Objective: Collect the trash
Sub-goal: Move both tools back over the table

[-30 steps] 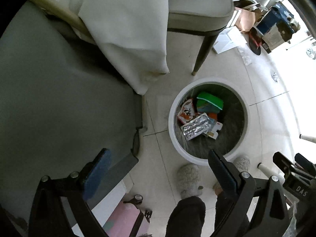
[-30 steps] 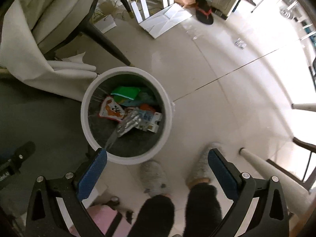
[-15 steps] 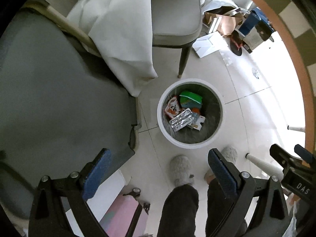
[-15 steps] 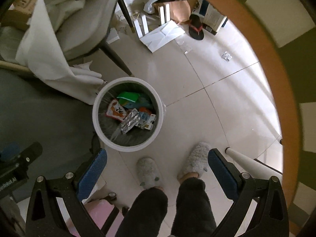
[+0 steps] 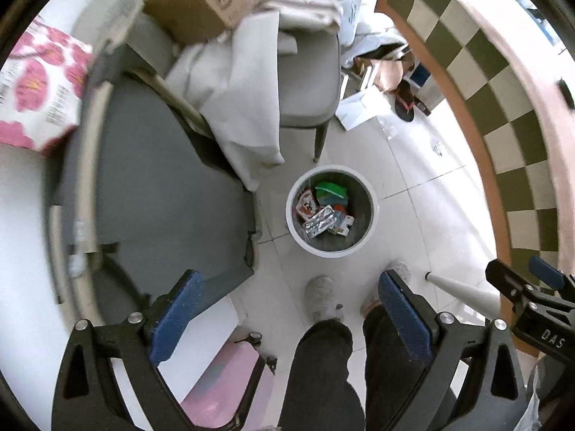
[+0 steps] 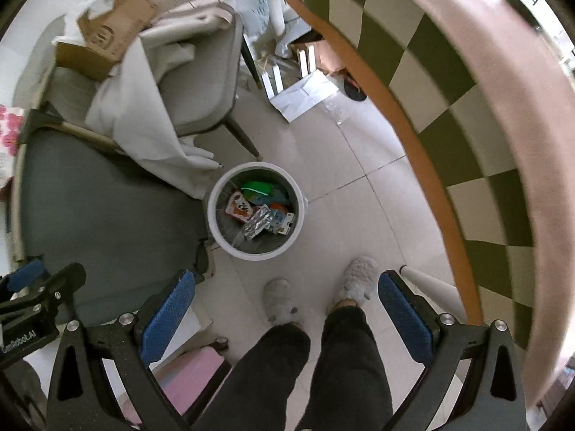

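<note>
A white round trash bin (image 5: 370,231) stands on the tiled floor far below both grippers; it also shows in the right wrist view (image 6: 215,230). Inside lie a silver blister pack (image 5: 318,222), a green packet (image 5: 330,190) and an orange-white wrapper (image 5: 305,208). My left gripper (image 5: 287,312) is open and empty, high above the floor. My right gripper (image 6: 285,309) is open and empty too, level with it. Each gripper shows at the edge of the other's view.
A grey chair (image 5: 309,82) draped with white cloth (image 5: 244,107) and a cardboard box (image 5: 201,3) stands behind the bin. A checkered table edge (image 5: 503,115) curves on the right. A grey seat (image 5: 158,197) is on the left. The person's slippered feet (image 5: 320,298) stand below the bin.
Both grippers have risen well away from the bin, which looks smaller now. The table edge and chair top have come into view. Both stay open.
</note>
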`<state>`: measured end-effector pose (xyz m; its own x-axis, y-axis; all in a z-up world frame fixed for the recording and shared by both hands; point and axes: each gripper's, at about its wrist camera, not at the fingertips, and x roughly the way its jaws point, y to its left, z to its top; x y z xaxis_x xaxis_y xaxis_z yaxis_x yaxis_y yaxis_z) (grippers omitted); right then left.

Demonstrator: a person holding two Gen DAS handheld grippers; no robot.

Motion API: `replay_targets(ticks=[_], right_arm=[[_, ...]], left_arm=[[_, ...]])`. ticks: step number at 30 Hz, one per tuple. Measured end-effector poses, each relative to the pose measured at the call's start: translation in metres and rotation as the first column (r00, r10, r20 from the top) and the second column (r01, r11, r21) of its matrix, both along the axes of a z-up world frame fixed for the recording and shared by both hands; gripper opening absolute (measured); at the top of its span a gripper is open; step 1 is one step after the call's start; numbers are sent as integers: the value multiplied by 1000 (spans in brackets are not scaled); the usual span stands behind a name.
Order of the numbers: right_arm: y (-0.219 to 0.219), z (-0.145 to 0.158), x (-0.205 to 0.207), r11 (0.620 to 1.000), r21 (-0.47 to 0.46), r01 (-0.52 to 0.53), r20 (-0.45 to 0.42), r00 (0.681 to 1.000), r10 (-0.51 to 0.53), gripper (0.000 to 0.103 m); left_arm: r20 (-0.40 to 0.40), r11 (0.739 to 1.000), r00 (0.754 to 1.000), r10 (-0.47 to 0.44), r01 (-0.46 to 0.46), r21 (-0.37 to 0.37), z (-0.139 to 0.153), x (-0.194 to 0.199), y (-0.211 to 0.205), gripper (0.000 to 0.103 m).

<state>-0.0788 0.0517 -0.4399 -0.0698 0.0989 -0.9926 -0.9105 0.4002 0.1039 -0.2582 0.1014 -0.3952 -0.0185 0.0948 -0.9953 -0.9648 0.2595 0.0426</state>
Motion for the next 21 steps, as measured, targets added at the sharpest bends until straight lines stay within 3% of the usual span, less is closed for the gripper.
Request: replay_targets(ticks=[4, 11, 17, 21], right_arm=[[-9, 43, 7, 999, 28, 35, -75, 997, -33, 103], [-25, 118, 65, 974, 116, 192, -124, 976, -178, 103], [-48, 164, 166, 923, 159, 351, -68, 936, -344, 103], [-59, 180, 251, 911, 148, 384, 46, 918, -394, 103]], left_arm=[[-36, 995, 998, -45, 48, 83, 47, 13, -2, 100], [18, 964, 990, -142, 134, 228, 115, 77, 9, 100], [54, 933, 965, -256, 232, 276, 146, 169, 22, 103], [60, 918, 949, -309, 281, 279, 155, 249, 39, 103]])
